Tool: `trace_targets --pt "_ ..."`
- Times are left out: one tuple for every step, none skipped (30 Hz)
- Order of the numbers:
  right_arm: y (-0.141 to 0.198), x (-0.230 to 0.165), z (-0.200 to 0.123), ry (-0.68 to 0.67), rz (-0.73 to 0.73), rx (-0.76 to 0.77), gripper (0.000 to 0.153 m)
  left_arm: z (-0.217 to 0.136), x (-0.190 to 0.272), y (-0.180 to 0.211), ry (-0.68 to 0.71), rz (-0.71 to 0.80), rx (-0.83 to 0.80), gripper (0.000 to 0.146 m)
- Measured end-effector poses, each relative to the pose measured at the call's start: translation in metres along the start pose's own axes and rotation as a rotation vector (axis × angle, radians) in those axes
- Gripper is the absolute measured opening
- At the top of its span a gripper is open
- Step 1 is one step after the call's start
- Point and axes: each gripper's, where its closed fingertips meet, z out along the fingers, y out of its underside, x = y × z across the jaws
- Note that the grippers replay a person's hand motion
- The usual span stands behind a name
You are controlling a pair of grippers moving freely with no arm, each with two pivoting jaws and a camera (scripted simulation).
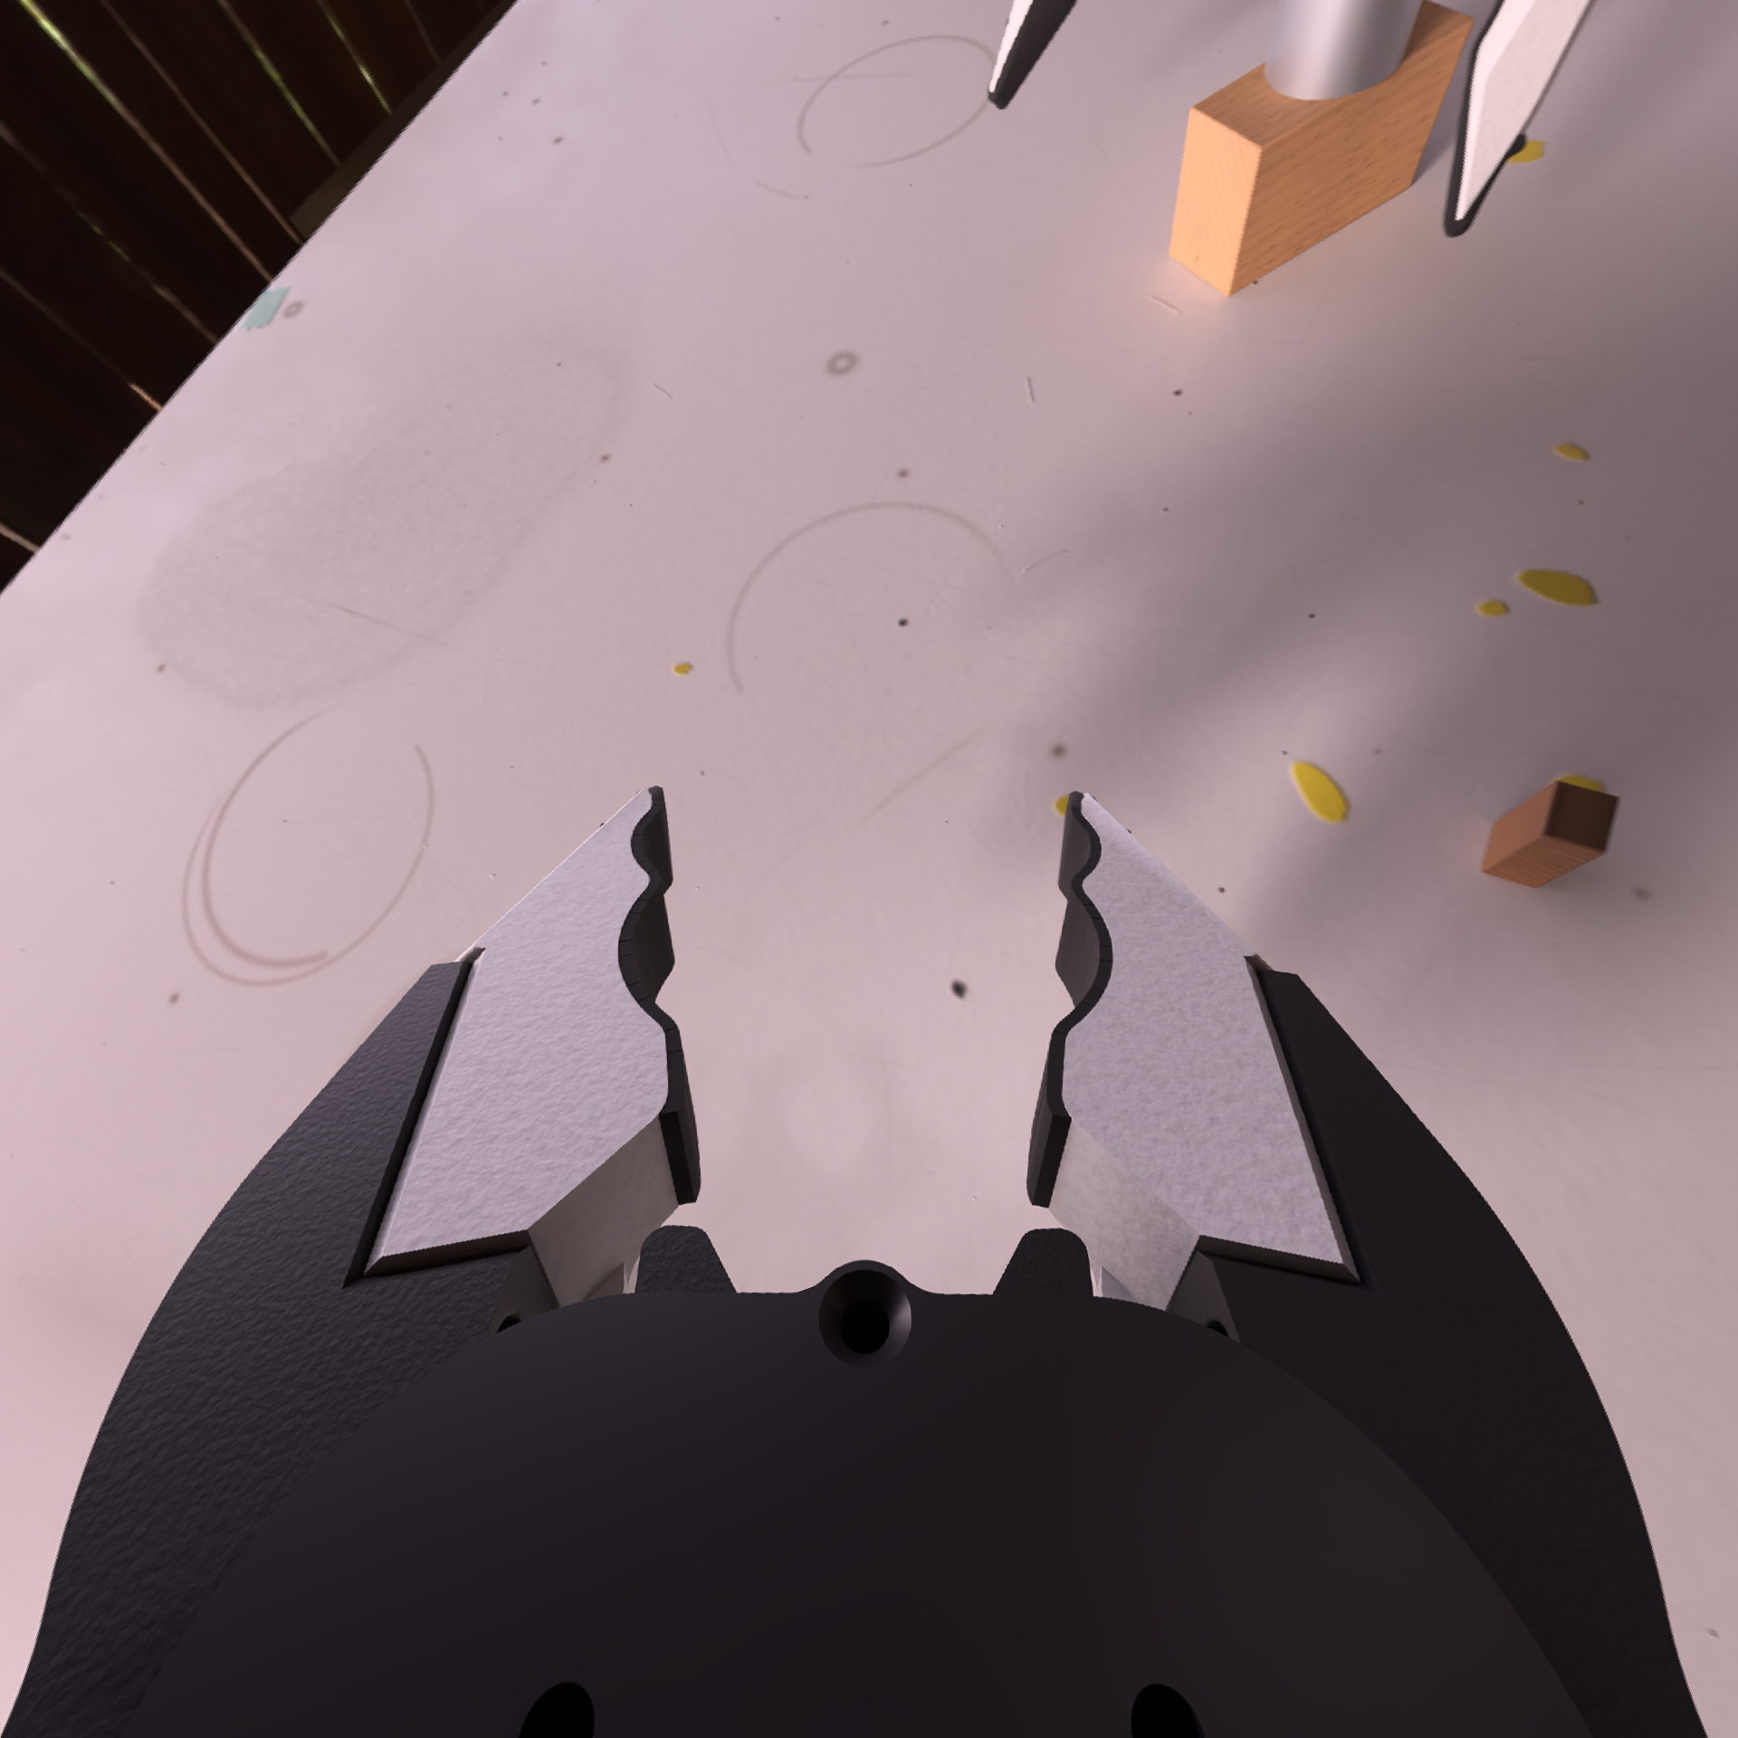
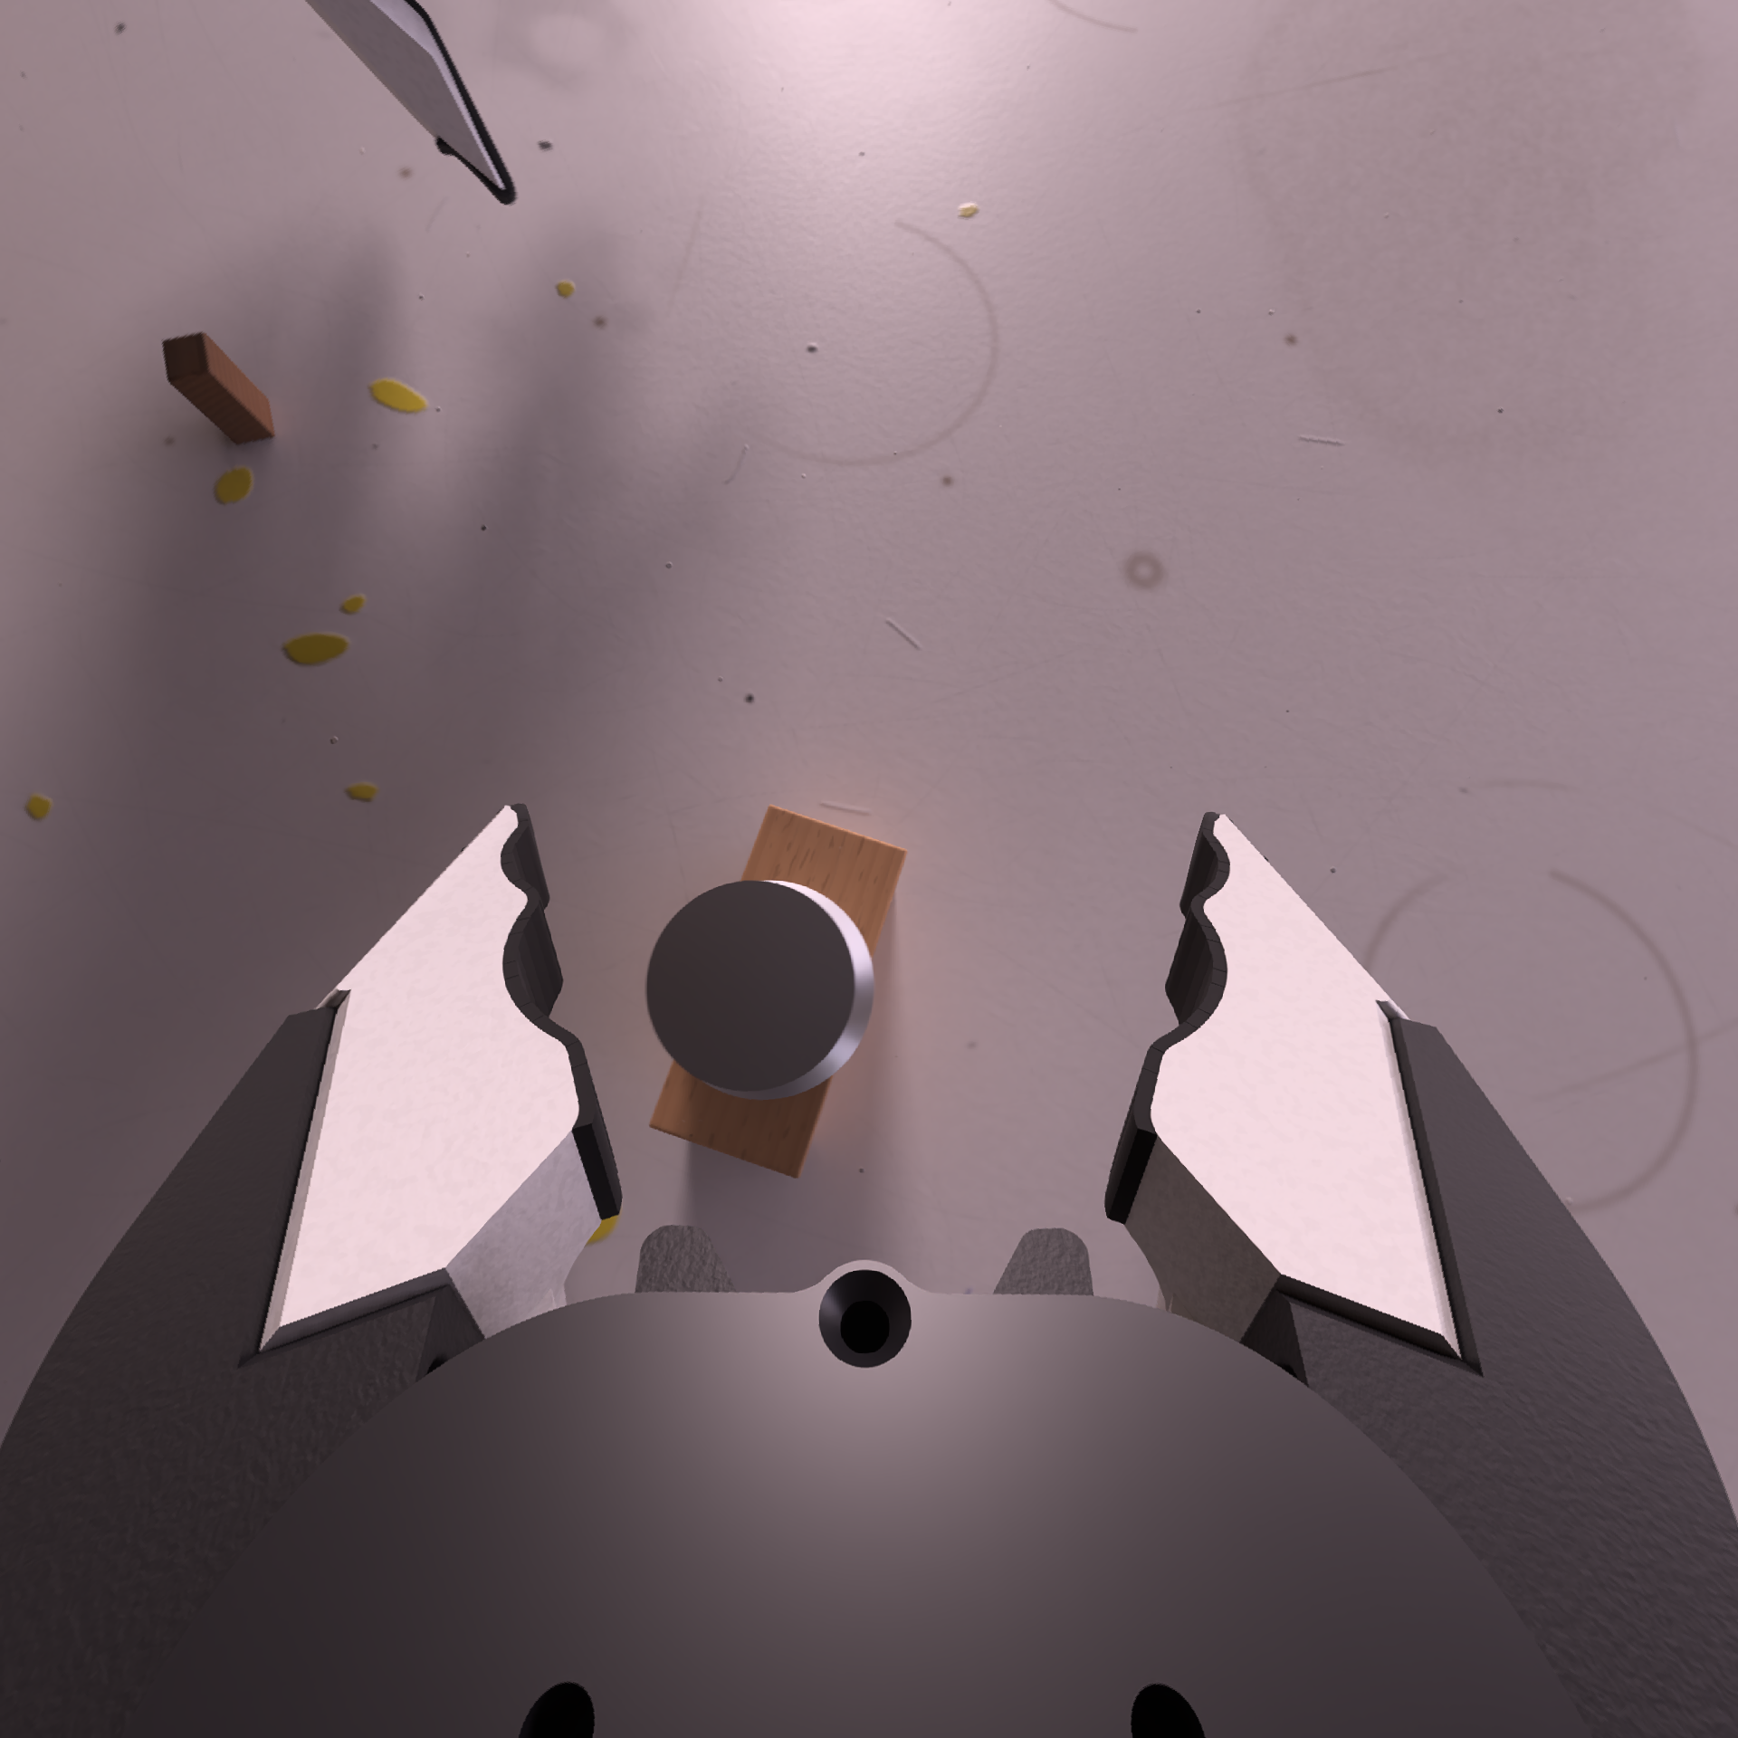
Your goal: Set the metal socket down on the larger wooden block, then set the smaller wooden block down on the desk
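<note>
Both placements appear complete: metal socket (image 2: 758, 987) stands on the larger wooden block (image 2: 828, 861) between my spread right gripper (image 2: 863, 816), smaller wooden block (image 1: 1550, 833) on the desk (image 1: 846, 470) at 3 o'clock of my spread, empty left gripper (image 1: 865, 795).

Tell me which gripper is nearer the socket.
Right. The right gripper hangs open directly over the socket on the larger block; the left gripper is open over bare desk, well away.

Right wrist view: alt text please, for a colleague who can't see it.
The metal socket stands upright on the larger wooden block, between the open right claw fingers, untouched. The smaller wooden block lies on the stained desk, far left.
</note>
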Motion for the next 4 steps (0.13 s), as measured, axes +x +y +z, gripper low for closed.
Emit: trace_targets --pt "-0.0002 -0.0012 -0.0001 0.008 0.008 0.011 0.134 0.0008 -0.0023 0.0 -0.005 0.006 0.004 0.081" --pt "-0.0004 -0.0029 -0.0001 0.019 0.017 0.015 0.134 0.0014 -0.0045 0.0003 -0.009 0.013 0.002 0.079" --pt "-0.0009 -0.0054 0.0001 0.033 0.028 0.015 0.133 0.0016 -0.0064 0.0007 -0.009 0.019 -0.003 0.078" --pt "-0.0015 -0.0079 0.0005 0.05 0.04 0.013 0.133 0.0016 -0.0079 0.001 -0.005 0.019 -0.008 0.078"
